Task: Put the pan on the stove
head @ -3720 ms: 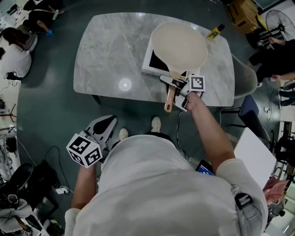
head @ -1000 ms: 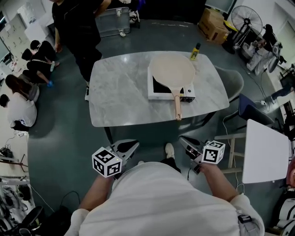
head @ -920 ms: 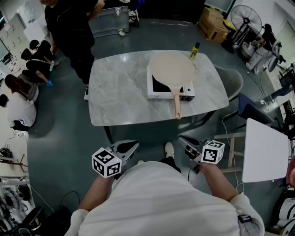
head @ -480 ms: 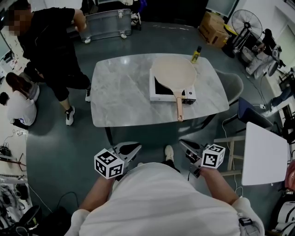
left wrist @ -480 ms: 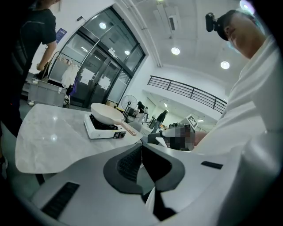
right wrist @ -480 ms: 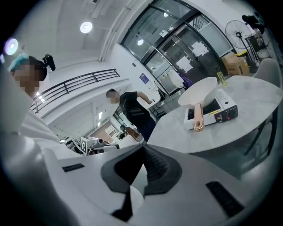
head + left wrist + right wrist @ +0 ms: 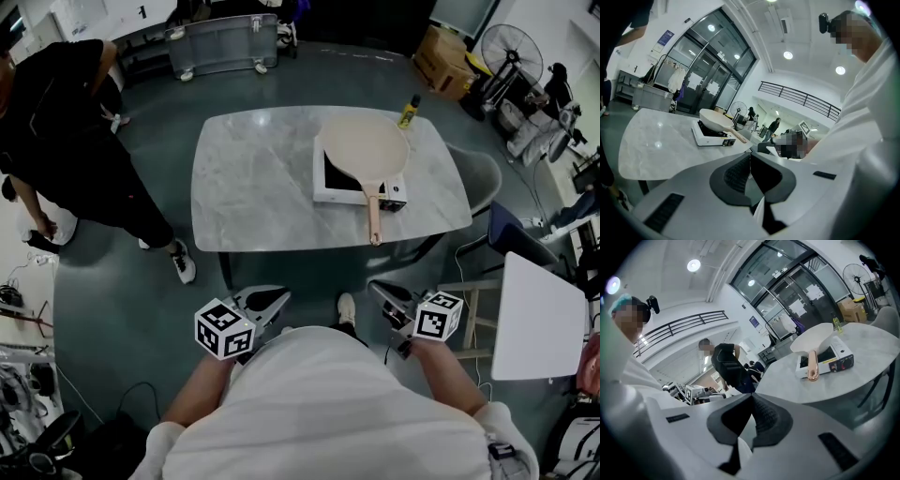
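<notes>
**On the stove, the pan sat alone; both grippers were back and empty**

On top of the stove (image 7: 337, 178) rested the pale, round pan (image 7: 364, 148), covering most of the stove's far and right side. Its wooden handle (image 7: 374, 220) reached out past the stove's near edge, toward me. The stove itself stood on a grey marble table (image 7: 253, 187), and a small yellow bottle (image 7: 409, 111) stood just beyond the stove's far corner.

A few seconds earlier my right gripper (image 7: 380, 289) had been up against that handle, just in front of the stove. By this moment it had come away and hung well short of the stove, off the table and close to the wearer's body. Its jaws were pressed fully together with nothing between them. The left gripper (image 7: 272, 302) hung level with it, equally far from the stove. Its own camera showed its jaws meeting at the tips too, and gripping nothing.

Far to the left of the stove, a bystander in black (image 7: 66, 150) had walked closer, though still well clear of the table.

I judged from this that the placing was done: the pan was on the stove and neither gripper touched it. The pan seemed to overhang the stove's far edge a little, so I would have checked its seating and otherwise left it alone.
</notes>
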Motion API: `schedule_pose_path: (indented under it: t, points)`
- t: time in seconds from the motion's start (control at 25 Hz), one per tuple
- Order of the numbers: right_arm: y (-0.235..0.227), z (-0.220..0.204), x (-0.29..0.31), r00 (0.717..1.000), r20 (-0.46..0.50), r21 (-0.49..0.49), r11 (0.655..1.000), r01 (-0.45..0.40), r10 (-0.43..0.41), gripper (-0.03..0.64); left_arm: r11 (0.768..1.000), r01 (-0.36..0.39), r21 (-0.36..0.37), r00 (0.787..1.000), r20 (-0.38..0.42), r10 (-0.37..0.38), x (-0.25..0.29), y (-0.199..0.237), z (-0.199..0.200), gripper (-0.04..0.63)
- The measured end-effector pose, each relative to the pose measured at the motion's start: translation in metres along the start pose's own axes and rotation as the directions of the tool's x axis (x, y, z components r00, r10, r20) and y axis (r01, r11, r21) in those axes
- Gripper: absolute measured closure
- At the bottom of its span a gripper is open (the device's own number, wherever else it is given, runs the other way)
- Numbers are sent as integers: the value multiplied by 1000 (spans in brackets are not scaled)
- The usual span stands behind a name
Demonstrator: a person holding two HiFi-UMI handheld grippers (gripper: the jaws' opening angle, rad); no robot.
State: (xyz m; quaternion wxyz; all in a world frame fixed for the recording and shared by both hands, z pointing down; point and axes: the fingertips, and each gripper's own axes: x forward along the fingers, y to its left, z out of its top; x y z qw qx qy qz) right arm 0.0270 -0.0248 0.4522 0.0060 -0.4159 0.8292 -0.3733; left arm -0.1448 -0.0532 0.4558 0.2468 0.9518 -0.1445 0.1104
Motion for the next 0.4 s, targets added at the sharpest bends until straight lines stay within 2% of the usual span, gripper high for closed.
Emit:
schedule_pose_path:
  t: [0.4]
  points:
    - [-2,6,9,1000,-8,-6,1000,-13,13,612,1000,-8,-6,1000,3,8,-1,6,0,577]
